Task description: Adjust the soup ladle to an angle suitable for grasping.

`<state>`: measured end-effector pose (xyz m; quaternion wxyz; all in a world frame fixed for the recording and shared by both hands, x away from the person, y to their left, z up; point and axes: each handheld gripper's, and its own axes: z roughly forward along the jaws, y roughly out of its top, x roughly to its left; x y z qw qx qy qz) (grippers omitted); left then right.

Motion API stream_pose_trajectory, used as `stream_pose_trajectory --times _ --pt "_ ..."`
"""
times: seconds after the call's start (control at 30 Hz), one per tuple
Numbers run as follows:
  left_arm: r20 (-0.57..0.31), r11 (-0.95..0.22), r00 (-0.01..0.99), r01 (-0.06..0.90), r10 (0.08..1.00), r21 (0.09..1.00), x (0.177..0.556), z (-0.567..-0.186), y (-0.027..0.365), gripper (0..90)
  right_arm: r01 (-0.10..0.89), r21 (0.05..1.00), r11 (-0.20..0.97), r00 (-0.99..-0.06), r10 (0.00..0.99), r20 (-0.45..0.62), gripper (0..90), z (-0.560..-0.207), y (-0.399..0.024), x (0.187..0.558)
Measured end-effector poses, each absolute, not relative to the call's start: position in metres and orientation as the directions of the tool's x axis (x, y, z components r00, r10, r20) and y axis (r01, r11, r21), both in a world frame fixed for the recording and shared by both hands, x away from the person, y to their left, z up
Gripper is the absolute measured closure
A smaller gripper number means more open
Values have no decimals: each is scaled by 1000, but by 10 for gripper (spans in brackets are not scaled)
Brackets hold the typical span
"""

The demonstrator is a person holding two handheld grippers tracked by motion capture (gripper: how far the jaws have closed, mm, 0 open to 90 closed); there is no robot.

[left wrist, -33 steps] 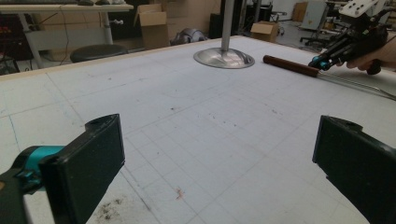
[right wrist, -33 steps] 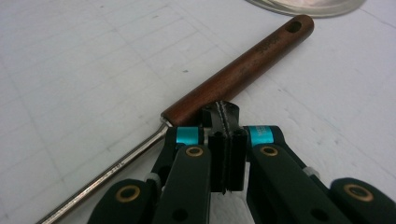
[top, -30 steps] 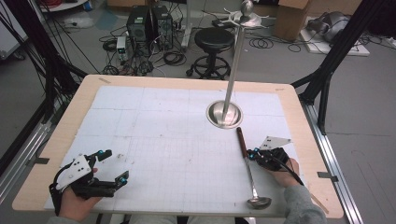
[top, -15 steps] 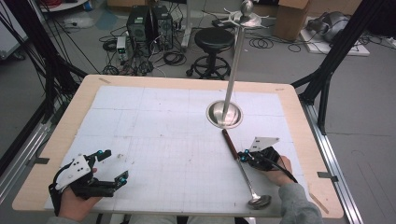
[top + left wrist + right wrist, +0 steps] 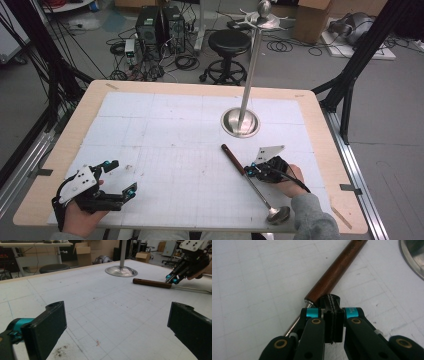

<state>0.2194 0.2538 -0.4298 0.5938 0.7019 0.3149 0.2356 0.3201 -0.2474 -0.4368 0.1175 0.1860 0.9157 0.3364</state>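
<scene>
A ladle with a brown wooden handle [image 5: 234, 157] and a steel bowl [image 5: 277, 215] lies slantwise on the white gridded mat at the front right. My right gripper [image 5: 251, 168] is shut with nothing between its pads, and its tip rests against the side of the handle [image 5: 337, 270] just above where the metal shaft begins. In the right gripper view the closed jaws [image 5: 330, 298] touch the handle's lower end. My left gripper [image 5: 121, 176] rests at the front left, open and holding nothing. The left gripper view shows its jaws [image 5: 117, 325] wide apart, with the ladle handle [image 5: 151, 283] and the right gripper [image 5: 172, 278] far off.
A tall steel stand with a round base [image 5: 227, 122] and a hooked top [image 5: 262, 17] rises behind the ladle, close to the handle's far end. The mat [image 5: 165, 130] lies on a wooden table [image 5: 320, 130]. A stool and cables are on the floor beyond.
The right gripper has moved left across the mat, and the ladle's wooden handle end has swung left with it. The bowl end stayed near the front edge. The left gripper kept still.
</scene>
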Motion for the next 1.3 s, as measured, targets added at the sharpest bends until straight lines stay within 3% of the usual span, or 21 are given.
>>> stream_pose_trajectory --times 0.73,1.3 --pt "-48 -94 696 165 717 982 221 -430 252 25 243 550 799 -936 342 -84 900 -425 -201 322" --pt "-51 -90 702 162 710 983 222 -429 252 25 201 545 814 -951 295 -89 900 -421 -185 322"
